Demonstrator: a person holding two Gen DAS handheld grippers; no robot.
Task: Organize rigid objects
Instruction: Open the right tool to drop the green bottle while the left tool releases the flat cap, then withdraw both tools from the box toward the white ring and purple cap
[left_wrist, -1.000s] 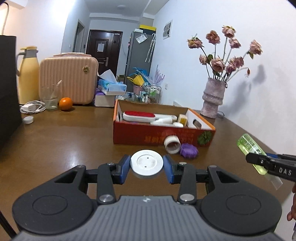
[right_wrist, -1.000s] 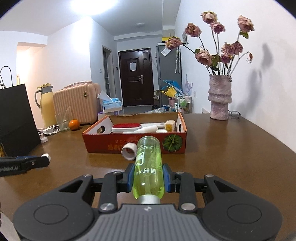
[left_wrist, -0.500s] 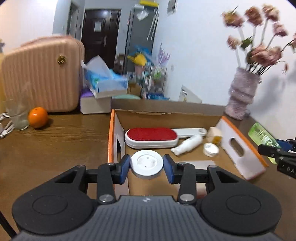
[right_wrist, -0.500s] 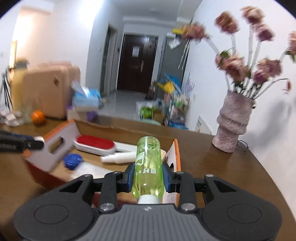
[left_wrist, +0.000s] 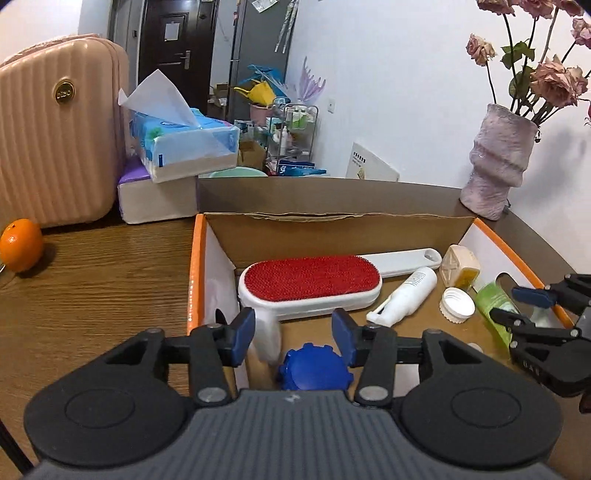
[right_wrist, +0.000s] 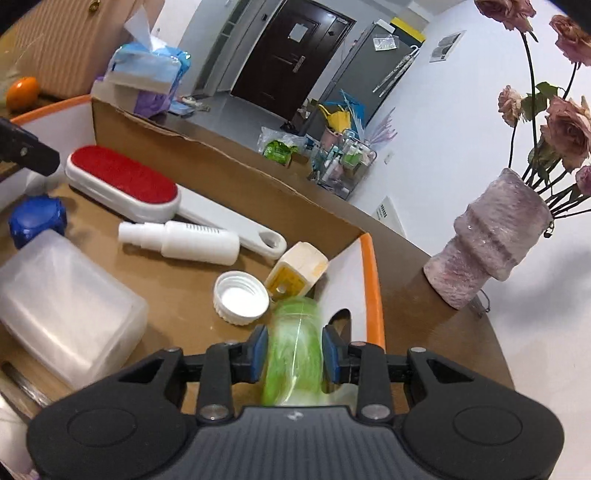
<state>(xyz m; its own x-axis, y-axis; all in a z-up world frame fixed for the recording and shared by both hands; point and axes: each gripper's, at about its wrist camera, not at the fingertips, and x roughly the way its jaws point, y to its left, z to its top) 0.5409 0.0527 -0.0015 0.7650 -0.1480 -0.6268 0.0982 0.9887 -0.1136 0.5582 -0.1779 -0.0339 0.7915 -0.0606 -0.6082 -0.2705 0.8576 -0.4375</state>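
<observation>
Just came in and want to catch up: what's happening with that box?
A person is sorting items into the cardboard box with two handheld grippers. The right gripper grips a green bottle low inside the box by its right wall. The left gripper hovers over the box's left end; its jaws have just been opening, nothing clamped between them, a blue cap lying below.

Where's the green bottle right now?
The green bottle is clamped in the right gripper, low over the box's right end, just inside the orange-edged wall, beside the white cap and yellow container.
</observation>
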